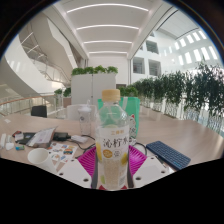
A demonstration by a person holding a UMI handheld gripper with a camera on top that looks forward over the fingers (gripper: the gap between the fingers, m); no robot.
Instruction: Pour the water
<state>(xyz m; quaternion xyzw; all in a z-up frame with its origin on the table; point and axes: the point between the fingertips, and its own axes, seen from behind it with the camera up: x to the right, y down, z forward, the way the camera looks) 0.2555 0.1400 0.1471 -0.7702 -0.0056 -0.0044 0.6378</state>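
A clear plastic bottle (111,135) with a white cap and a white-and-yellow label with lemon pictures stands upright between my fingers. My gripper (112,172) has its pink pads (90,166) pressed against both sides of the bottle's lower half. The bottle holds pale liquid. It sits close to the camera, above the light table (30,140). No cup or other vessel for pouring shows in view.
On the table to the left lie a white rounded object (38,156), small pink-and-white items (62,150) and dark devices (45,133). A dark keyboard-like slab (167,154) lies to the right. White planter boxes (90,88) with greenery stand beyond, in a bright atrium.
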